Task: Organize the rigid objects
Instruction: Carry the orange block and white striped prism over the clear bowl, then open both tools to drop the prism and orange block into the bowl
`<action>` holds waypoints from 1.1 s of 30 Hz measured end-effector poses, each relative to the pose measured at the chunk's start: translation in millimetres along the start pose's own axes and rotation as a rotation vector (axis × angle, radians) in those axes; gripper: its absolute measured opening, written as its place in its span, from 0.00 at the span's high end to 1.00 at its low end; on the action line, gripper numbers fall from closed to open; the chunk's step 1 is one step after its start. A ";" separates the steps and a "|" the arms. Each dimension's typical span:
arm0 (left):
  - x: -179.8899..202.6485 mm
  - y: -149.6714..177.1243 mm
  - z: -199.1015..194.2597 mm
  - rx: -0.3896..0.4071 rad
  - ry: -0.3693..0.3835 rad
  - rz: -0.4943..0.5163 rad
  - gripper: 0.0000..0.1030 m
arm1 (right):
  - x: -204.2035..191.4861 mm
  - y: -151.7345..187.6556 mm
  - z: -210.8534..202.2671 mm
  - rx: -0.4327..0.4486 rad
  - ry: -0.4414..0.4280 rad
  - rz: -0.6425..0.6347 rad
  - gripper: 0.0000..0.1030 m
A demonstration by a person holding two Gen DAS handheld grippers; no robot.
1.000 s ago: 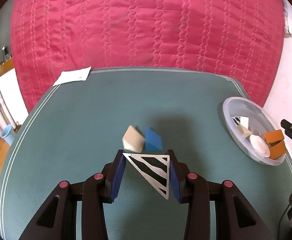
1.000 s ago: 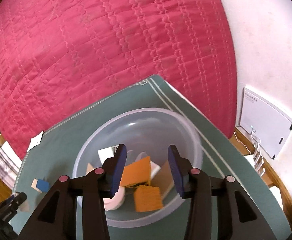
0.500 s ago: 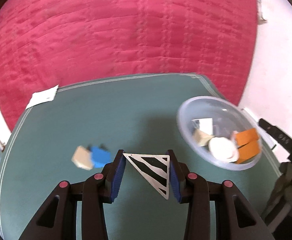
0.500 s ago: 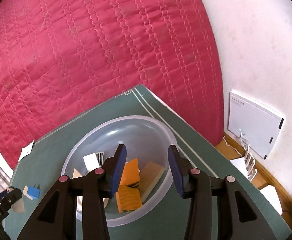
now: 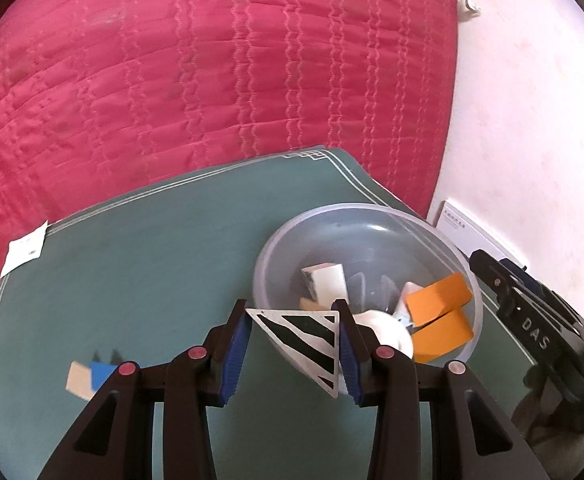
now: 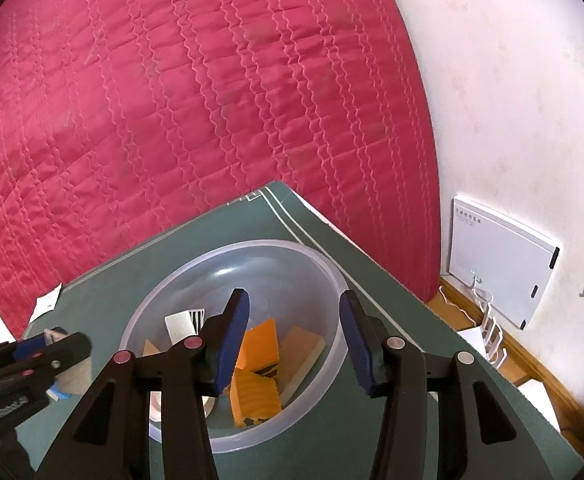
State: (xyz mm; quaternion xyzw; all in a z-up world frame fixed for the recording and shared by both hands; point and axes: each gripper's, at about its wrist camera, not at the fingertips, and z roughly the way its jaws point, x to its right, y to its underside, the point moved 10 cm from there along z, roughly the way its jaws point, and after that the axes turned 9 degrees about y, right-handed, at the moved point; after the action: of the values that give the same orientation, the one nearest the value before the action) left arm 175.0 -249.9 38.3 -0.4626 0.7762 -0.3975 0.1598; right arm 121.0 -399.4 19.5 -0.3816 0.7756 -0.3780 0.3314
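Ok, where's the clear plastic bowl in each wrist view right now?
Left wrist: clear plastic bowl sits right of centre, behind the striped triangle block that the left claw holds.
Right wrist: lower centre, under the open right claw.
Shared landmark: the orange blocks inside it.

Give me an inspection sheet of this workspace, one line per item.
Surface: green mat.
Job's things: clear plastic bowl holding orange blocks and white pieces; blue and tan blocks loose on the mat.
Clutter: white paper slip.
Grippers: left gripper shut on zebra-striped triangular block; right gripper open over the bowl, jaws just opening.
Cables: white cord near the skirting.
Surroundings: red quilt, white wall panel.
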 end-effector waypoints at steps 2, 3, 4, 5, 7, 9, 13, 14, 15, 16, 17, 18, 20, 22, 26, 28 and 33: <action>5.2 -3.0 5.6 -0.006 0.014 0.008 0.58 | 0.6 -0.5 0.1 0.001 0.002 0.006 0.53; 9.2 -5.2 9.3 -0.009 0.022 0.014 0.58 | 0.9 -0.3 0.1 0.002 0.003 0.008 0.53; 11.0 -6.1 10.8 -0.009 0.027 0.017 0.58 | 1.1 -0.4 -0.5 0.002 0.004 0.009 0.53; 12.9 -7.2 12.7 -0.010 0.033 0.021 0.58 | 1.2 0.1 -1.0 0.002 0.004 0.010 0.53; 16.5 -10.7 17.8 -0.012 0.046 0.027 0.58 | 1.6 0.6 -1.5 0.004 0.007 0.010 0.53; 19.0 -14.4 23.0 -0.011 0.054 0.022 0.57 | 2.1 0.8 -1.2 0.004 0.012 0.012 0.53; 22.8 -22.2 33.8 -0.011 0.098 -0.046 0.48 | 1.2 3.4 0.5 -0.003 0.018 0.007 0.53; 24.1 -23.1 35.2 -0.010 0.113 -0.059 0.42 | 1.7 3.5 0.5 -0.002 0.018 0.006 0.53; 23.5 -23.2 35.1 -0.008 0.112 -0.062 0.30 | 1.5 3.4 -0.1 0.000 0.019 0.003 0.53; 21.7 -22.9 33.7 0.001 0.103 -0.063 0.25 | 1.6 3.3 -0.2 0.001 0.020 0.003 0.53; 17.7 -21.9 31.7 0.010 0.088 -0.061 0.25 | 1.6 3.4 0.2 -0.001 0.020 0.006 0.53; 14.1 -20.3 31.0 0.008 0.077 -0.059 0.25 | 1.6 3.5 0.4 -0.003 0.019 0.007 0.53; 3.8 -16.7 28.9 0.002 0.044 -0.064 0.25 | 1.6 4.0 0.8 -0.006 0.020 0.008 0.53; -6.4 -14.7 26.3 0.005 0.010 -0.065 0.25 | 1.1 3.7 0.2 -0.006 0.020 0.006 0.53; -20.8 -9.8 18.8 0.011 -0.035 -0.075 0.23 | 0.6 3.0 1.0 -0.001 0.021 0.000 0.53; -24.6 -8.2 14.6 0.017 -0.049 -0.076 0.21 | 0.5 3.6 2.0 -0.001 0.021 -0.002 0.53; -31.3 -4.0 6.4 0.026 -0.091 -0.056 0.17 | -0.8 4.7 1.0 0.003 0.012 -0.014 0.53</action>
State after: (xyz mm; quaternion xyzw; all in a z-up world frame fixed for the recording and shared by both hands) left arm 197.7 -227.4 33.5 -0.4998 0.7494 -0.3906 0.1898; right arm 120.6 -397.1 15.2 -0.3843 0.7743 -0.3838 0.3248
